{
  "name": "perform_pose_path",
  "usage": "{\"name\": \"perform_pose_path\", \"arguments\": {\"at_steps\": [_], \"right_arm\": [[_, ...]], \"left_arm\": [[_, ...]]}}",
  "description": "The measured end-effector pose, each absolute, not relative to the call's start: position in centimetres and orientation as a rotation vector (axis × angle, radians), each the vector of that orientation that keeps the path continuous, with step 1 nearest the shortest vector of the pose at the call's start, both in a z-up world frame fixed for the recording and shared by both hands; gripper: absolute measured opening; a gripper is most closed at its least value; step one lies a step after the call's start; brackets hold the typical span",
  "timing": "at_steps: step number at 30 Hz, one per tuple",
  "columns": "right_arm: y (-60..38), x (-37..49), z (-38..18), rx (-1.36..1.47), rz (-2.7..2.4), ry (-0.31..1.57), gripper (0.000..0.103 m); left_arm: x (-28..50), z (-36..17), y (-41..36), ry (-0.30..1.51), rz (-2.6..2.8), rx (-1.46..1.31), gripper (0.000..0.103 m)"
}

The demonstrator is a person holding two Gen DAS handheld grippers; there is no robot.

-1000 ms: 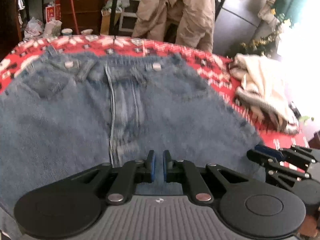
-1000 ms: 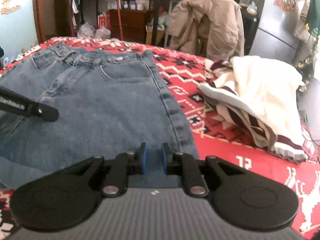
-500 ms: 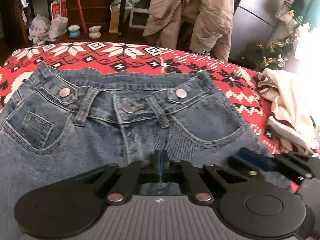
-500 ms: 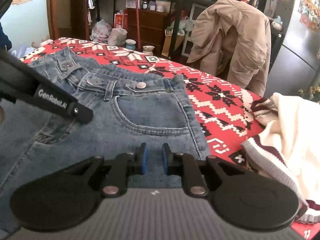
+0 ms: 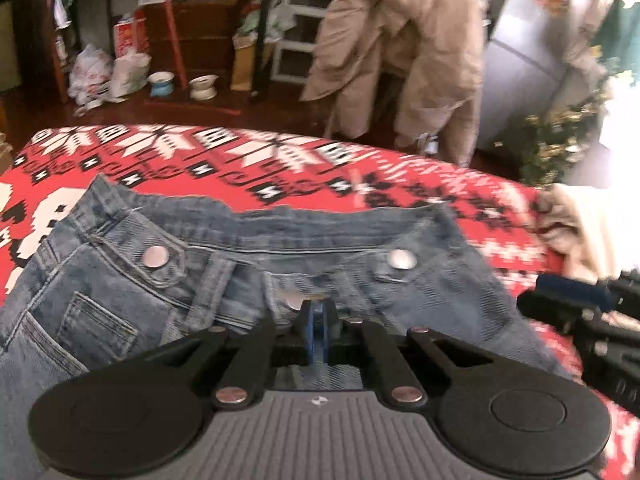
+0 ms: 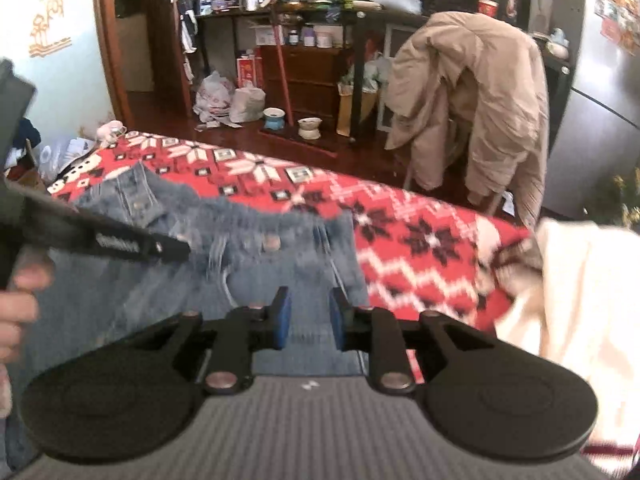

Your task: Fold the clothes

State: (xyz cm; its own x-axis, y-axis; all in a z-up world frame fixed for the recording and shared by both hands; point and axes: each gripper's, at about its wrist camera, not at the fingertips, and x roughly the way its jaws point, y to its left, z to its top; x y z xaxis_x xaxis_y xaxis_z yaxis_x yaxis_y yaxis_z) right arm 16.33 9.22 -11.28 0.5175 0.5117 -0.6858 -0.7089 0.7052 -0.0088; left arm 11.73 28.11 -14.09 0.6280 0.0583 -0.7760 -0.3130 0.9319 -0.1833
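Blue jeans [image 5: 120, 280] lie flat on a red patterned blanket [image 5: 240, 160], waistband and metal buttons facing away from me. My left gripper [image 5: 318, 320] hovers over the fly, just short of the waistband. Its blue pads are pressed together, and I cannot tell whether any denim is pinched. In the right wrist view the jeans [image 6: 280, 264] fill the left half. My right gripper [image 6: 308, 320] is over their right edge near the pocket. Its jaws are opening, with denim showing in the gap and neither pad pressing on it. The left gripper [image 6: 176, 250] reaches in from the left.
A cream sweater with dark striped trim [image 6: 580, 300] lies on the blanket to the right of the jeans. Beyond the bed's far edge a beige coat [image 6: 472, 100] hangs over a chair, with shelves and bags on the floor. A person's hand [image 6: 16, 308] holds the left gripper.
Both grippers have moved forward over the jeans toward the waistband, which now looms close. The left jaws went from slightly apart to shut. The right jaws have widened.
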Motion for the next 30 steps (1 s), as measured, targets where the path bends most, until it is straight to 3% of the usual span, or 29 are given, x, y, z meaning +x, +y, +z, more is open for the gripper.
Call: {"name": "perform_pose_path", "arguments": {"at_steps": [3,13,24,30], "right_arm": [[11.8,19.1,-12.7,-0.338,0.739,0.756,0.013],[15.5,27.2,-16.7,-0.224,0.673,0.809,0.004],[18.0,26.2,-13.8,-0.19,0.804,0.83,0.006],[24.4,23.8,-15.6,-0.283,0.911,0.905,0.006]], "left_arm": [[12.0,-14.2,28.6,0.864,0.226,-0.325,0.003],[11.8,-14.6,29.2,0.844,0.194,-0.369,0.003],[12.7,-13.4,33.7,0.835,0.218,-0.398,0.003],[14.7,-14.7,35.8,0.894,0.284,-0.32,0.003]]}}
